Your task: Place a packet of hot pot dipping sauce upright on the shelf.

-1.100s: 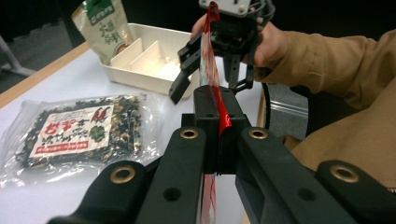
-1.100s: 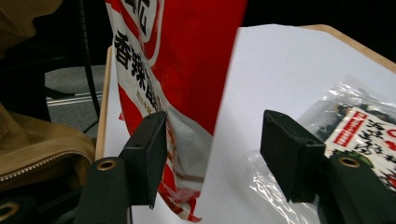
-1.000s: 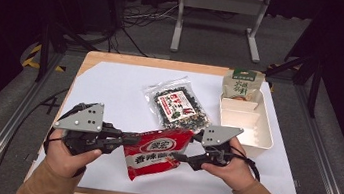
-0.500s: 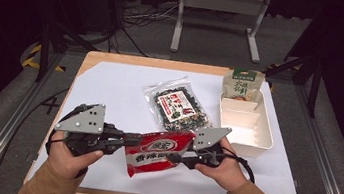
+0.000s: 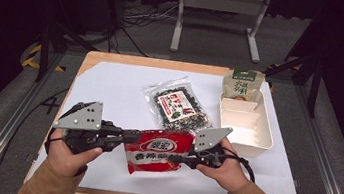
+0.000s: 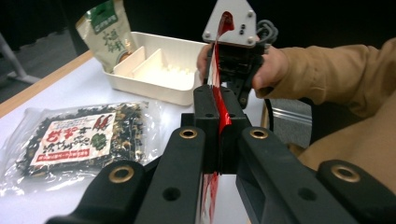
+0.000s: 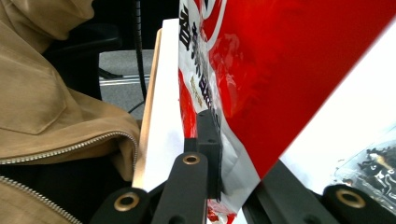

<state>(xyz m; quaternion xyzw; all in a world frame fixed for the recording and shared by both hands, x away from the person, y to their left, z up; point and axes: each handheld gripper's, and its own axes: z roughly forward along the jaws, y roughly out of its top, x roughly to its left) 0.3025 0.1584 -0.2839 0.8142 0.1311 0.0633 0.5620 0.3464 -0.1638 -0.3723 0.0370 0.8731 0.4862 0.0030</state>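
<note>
A red snack bag with white lettering hangs stretched between both grippers near the table's front edge. My left gripper is shut on its left edge; in the left gripper view the jaws pinch the thin red film, seen edge-on. My right gripper has just been closing its jaws and now clamps the bag's right edge. In the right gripper view the bag sits between the jaws, and one finger presses on it.
A clear bag of dark mixed snacks lies on the white sheet behind the red bag. A white divided tray stands at the right, with a green-and-cream pouch leaning at its far end.
The right gripper's jaws have closed onto the red bag's right edge. The left gripper has kept its grip and both hands have stayed where they were.
</note>
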